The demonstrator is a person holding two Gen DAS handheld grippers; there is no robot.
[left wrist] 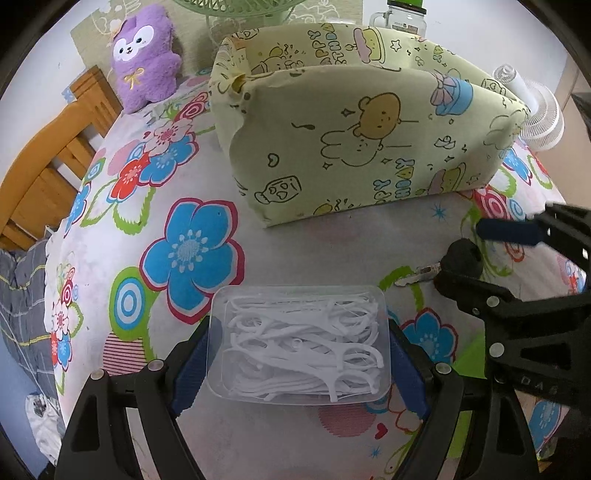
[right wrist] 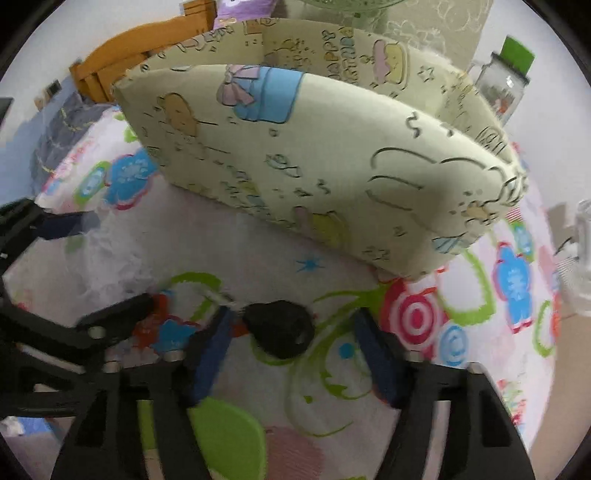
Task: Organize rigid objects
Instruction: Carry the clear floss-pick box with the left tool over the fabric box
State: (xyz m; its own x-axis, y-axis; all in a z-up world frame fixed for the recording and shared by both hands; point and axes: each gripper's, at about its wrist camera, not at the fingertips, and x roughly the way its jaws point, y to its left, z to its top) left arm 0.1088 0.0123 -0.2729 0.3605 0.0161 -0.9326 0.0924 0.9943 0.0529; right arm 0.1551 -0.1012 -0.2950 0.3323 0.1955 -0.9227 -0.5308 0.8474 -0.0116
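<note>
My left gripper [left wrist: 298,350] is shut on a clear plastic box of white floss picks [left wrist: 299,345], its blue pads pressed on both short sides. A key with a black head [right wrist: 279,328] lies on the flowered tablecloth between the open fingers of my right gripper [right wrist: 295,350]; it also shows in the left wrist view [left wrist: 460,258], with its metal blade pointing left. The pale green cartoon-print storage box [left wrist: 343,129] stands open-topped just beyond both grippers, and shows in the right wrist view [right wrist: 314,155].
A purple plush toy [left wrist: 146,59] sits at the table's far left by a wooden chair [left wrist: 48,162]. A white fan [left wrist: 535,107] and a glass jar [left wrist: 404,18] stand behind the box. The flowered cloth [left wrist: 184,251] covers the table.
</note>
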